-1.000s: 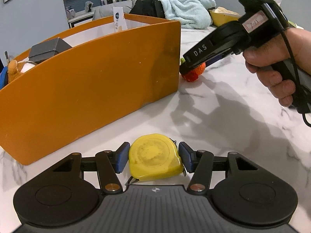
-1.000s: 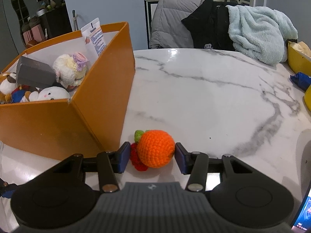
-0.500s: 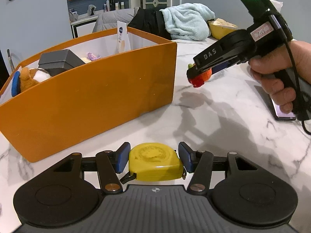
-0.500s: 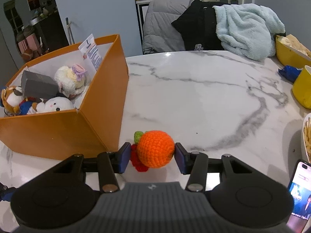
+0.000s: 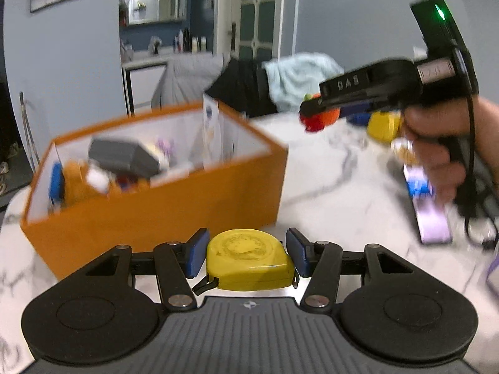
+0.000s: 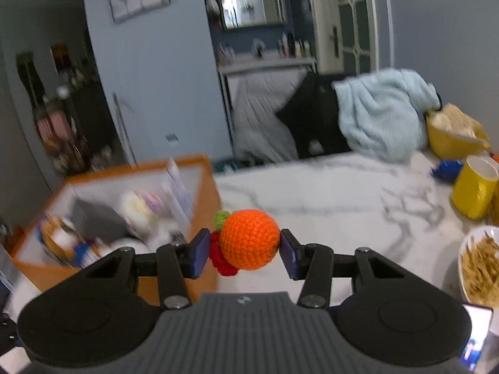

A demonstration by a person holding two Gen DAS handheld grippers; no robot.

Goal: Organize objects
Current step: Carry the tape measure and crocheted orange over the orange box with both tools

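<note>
Both grippers have risen off the marble w/ their loads. Our left gripper clamps the yellow tape measure; right gripper pinches the crochet orange. Orange box already holds several toys; we reckon these two are left to drop in.

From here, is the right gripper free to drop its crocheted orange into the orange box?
Probably yes: the right gripper holds the crocheted orange above the rim of the orange box, whose top is open.
</note>
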